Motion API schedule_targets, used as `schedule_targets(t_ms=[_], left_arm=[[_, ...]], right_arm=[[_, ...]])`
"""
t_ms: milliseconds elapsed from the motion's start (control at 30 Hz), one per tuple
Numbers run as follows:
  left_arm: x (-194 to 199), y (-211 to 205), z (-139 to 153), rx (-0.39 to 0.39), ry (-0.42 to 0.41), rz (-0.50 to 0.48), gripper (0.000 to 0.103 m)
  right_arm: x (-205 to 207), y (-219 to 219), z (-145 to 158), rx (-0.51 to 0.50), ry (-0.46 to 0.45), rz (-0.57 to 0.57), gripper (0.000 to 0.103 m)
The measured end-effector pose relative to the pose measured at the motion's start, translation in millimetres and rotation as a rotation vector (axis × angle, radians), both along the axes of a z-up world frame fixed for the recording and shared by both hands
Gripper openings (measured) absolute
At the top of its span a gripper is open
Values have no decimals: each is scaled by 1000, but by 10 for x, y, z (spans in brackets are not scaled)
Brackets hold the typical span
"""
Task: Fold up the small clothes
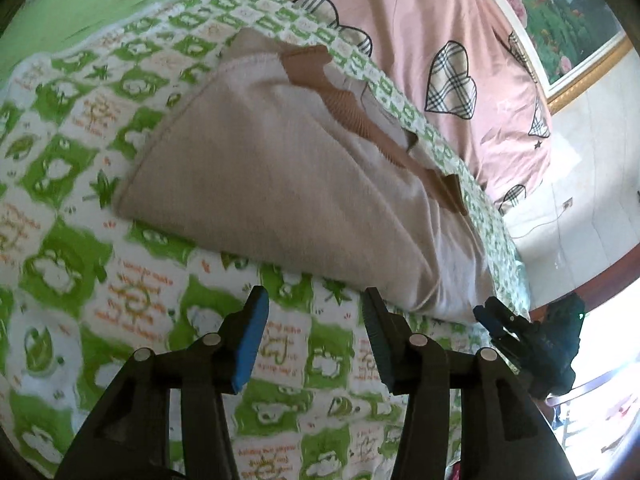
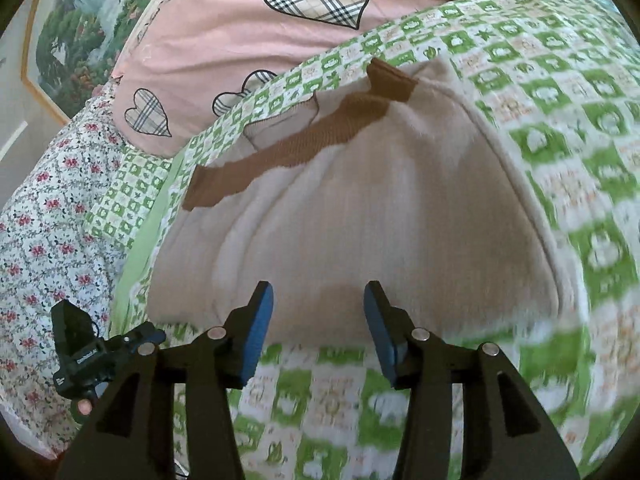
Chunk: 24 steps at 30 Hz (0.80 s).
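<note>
The folded beige knit garment with brown ribbed trim [image 2: 352, 216] lies on the green-and-white checked bedspread [image 2: 580, 128]. Left gripper [image 1: 316, 340] and right gripper [image 2: 318, 332]: jaws parted, empty, just short of its near edge. A pink heart-print quilt [image 2: 240, 40] lies beyond.

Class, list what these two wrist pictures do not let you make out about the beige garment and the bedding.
- Orange lettering on the green checked sheet: blurred in both views, unreadable.
- Beige garment: folded over, so what lies beneath is hidden.
- Pink heart quilt: cut off by the top edge.
- Framed painting: cut off by the lens rim.
</note>
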<state>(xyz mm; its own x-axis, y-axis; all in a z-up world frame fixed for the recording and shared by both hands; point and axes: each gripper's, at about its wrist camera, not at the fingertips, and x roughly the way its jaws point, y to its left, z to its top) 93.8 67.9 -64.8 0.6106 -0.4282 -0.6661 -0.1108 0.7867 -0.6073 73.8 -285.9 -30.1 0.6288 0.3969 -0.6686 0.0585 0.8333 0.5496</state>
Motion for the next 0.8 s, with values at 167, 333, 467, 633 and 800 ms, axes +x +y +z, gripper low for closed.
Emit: schedule_targets(t_ms=[167,333,467,633,800], left_arm=[[14,-13,-20,-24,8,34,66],[73,98,-86,-78,29,79,66],[175,179,-127,-96,32,110,66],[331,316,-164,-140,21,172,67],[524,392,-201,-140,-2,215,67]], right_arm=[[-154,47,1,9,-2,-5,53],[-228,108,-14,20,8,6,55],[-233,145,-2,27,6,15,56],[-223,171,39,30,-3,28,56],[-190,161,38,38,-1,28,57]])
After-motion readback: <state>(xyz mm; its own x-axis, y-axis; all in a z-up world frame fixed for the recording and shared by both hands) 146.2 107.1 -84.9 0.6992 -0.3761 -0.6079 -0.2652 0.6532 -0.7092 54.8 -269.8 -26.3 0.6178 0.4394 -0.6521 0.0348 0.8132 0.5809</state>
